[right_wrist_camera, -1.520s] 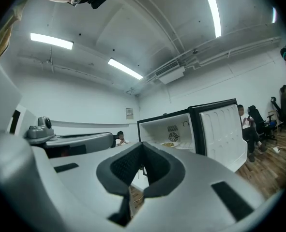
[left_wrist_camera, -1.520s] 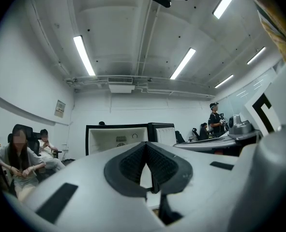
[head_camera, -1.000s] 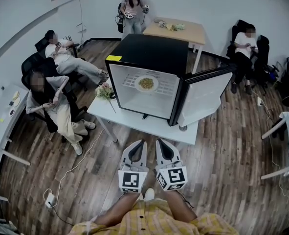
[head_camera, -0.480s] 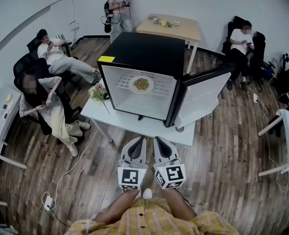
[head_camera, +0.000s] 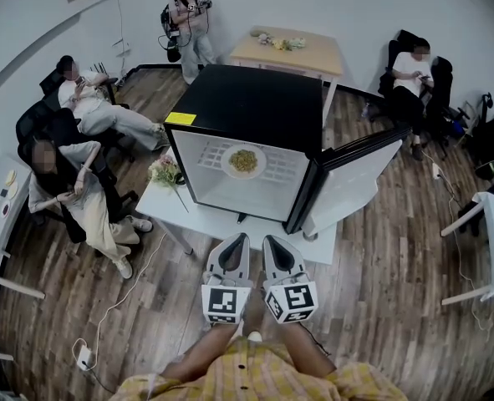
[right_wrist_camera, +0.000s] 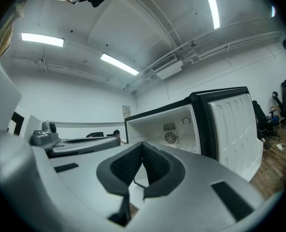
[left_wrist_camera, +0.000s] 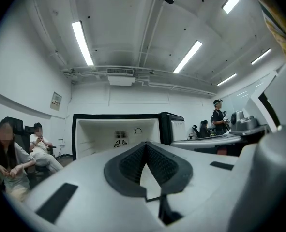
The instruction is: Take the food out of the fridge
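- Left hand-held gripper (head_camera: pixel 237 244) and right hand-held gripper (head_camera: pixel 271 245): side by side, held level, aimed at the fridge. On each, the jaws are pressed together with nothing between them.
- Both are short of the white bench (head_camera: pixel 221 217) and well apart from the target. Judged step: the approach.
- Black mini fridge (head_camera: pixel 251 107) stands on the bench, with its door (head_camera: pixel 351 174) swung wide to the right. The opening is unobstructed.
- Plate of food (head_camera: pixel 243 161) sits on the wire shelf (head_camera: pixel 284 167) inside, near the middle.
- Flowers (head_camera: pixel 165 172) lie just beside the fridge's left front corner; keep the left tool clear of them.
- Advice: spread the jaws before entering the cabinet. Come in level above the shelf and take the plate by its near rim. A second grip opposite would steady it. Draw straight out without tilting, or the food may slide.
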`<action>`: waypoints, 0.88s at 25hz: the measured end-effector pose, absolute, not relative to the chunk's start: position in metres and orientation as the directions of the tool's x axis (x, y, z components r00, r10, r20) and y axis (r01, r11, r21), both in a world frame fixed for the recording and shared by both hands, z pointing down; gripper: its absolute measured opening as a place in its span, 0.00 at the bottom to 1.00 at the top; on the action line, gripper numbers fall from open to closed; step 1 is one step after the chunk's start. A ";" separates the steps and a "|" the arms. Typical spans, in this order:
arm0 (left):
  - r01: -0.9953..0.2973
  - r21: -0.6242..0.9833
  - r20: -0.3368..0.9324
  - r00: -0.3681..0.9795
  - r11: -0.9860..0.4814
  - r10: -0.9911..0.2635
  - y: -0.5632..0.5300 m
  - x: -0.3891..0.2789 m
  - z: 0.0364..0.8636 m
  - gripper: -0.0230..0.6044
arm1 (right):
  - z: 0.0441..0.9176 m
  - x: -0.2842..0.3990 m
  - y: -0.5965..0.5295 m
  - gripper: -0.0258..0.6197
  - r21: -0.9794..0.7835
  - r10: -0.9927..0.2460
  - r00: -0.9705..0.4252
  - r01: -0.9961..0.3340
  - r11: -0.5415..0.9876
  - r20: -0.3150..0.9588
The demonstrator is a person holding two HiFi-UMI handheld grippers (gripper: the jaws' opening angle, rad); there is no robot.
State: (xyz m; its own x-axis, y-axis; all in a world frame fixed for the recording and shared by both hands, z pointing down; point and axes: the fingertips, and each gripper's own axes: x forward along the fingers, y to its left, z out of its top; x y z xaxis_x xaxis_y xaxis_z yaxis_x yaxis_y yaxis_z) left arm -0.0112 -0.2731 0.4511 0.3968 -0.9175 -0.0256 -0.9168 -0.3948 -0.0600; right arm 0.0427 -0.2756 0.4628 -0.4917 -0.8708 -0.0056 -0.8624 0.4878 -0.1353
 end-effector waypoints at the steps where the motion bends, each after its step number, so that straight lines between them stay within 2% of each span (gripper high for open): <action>1: -0.916 -0.062 -0.026 0.398 -0.396 -0.917 -0.280 -0.013 0.451 0.05 | 0.462 0.042 -0.283 0.05 -0.134 -0.873 -0.487 -0.865 0.483 -0.008; 16: -0.907 -0.071 -0.046 0.419 -0.415 -0.907 -0.377 -0.038 0.447 0.05 | 0.462 0.022 -0.367 0.05 -0.099 -0.894 -0.449 -0.889 0.447 -0.005; 22: -0.902 -0.023 -0.008 0.431 -0.431 -0.902 -0.409 -0.046 0.462 0.05 | 0.463 0.019 -0.388 0.05 -0.083 -0.902 -0.431 -0.899 0.429 0.000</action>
